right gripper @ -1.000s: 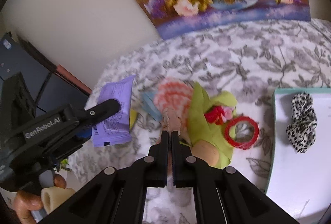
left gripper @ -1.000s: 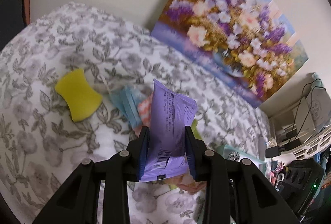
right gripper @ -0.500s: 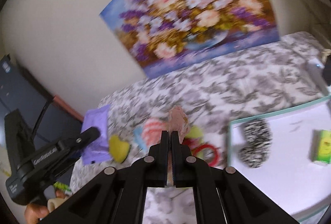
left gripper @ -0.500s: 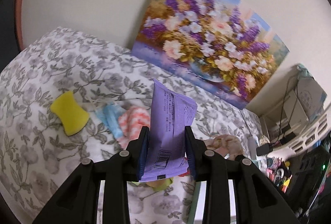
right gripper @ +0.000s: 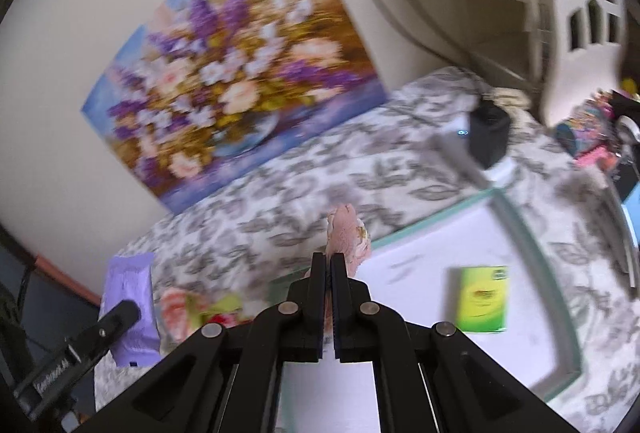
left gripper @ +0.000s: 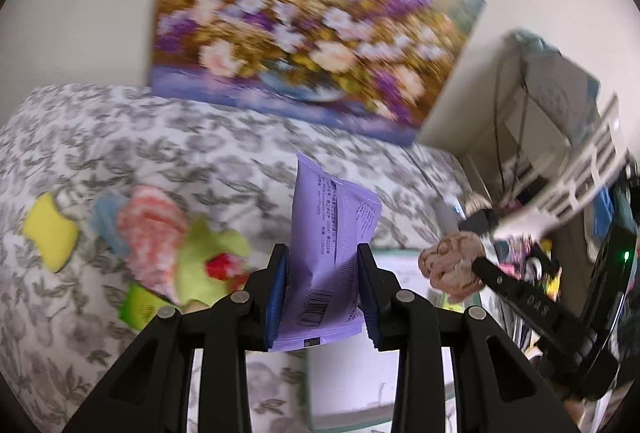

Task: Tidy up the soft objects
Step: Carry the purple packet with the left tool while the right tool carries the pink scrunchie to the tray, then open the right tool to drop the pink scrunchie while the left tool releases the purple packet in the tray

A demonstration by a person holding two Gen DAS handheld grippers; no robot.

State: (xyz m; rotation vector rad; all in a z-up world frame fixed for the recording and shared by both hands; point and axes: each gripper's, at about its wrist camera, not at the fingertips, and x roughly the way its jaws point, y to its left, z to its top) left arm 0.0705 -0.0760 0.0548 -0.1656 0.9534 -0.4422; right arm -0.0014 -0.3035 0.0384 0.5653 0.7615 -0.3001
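Step in hand: carrying two soft things over to the white tray with the teal rim (right gripper: 532, 245), judging by where both grippers are aimed.
Left gripper (left gripper: 323, 289): its fingers are clamped on the lilac plastic packet with printed text and a barcode (left gripper: 332, 249), which stands upright between the blue pads, its top well above the fingertips.
Right gripper (right gripper: 329, 269): fingers pressed almost together on the pink floral fabric scrunchie (right gripper: 347, 237), which pokes out past the tips; in the left view the same scrunchie (left gripper: 452, 265) hangs over the tray's near side.
Tray: lies on the grey-and-white leaf-print bed cover (right gripper: 304, 185), toward its right edge; a small green box (right gripper: 482, 297) already rests inside on the white floor.
Still to sort: a yellow sponge (left gripper: 50, 233), a light blue cloth (left gripper: 108, 217), a pink-and-white knitted piece (left gripper: 150, 233), a lime green cloth (left gripper: 208, 253) and a small red item (left gripper: 222, 265) lie in a loose heap on the cover toward its left edge.
Doing it well: bring the scrunchie low over a bare patch of tray apart from the green box before loosening the fingers, so it does not bounce over the rim.
Packet: likely slippery and crinkly; lower it flat, not end-on, so it does not tip out.
Spacing: the two grippers are near each other over the tray, so releasing one at a time seems safer.
Caution: both views are blurred, so exact clearances cannot be told.
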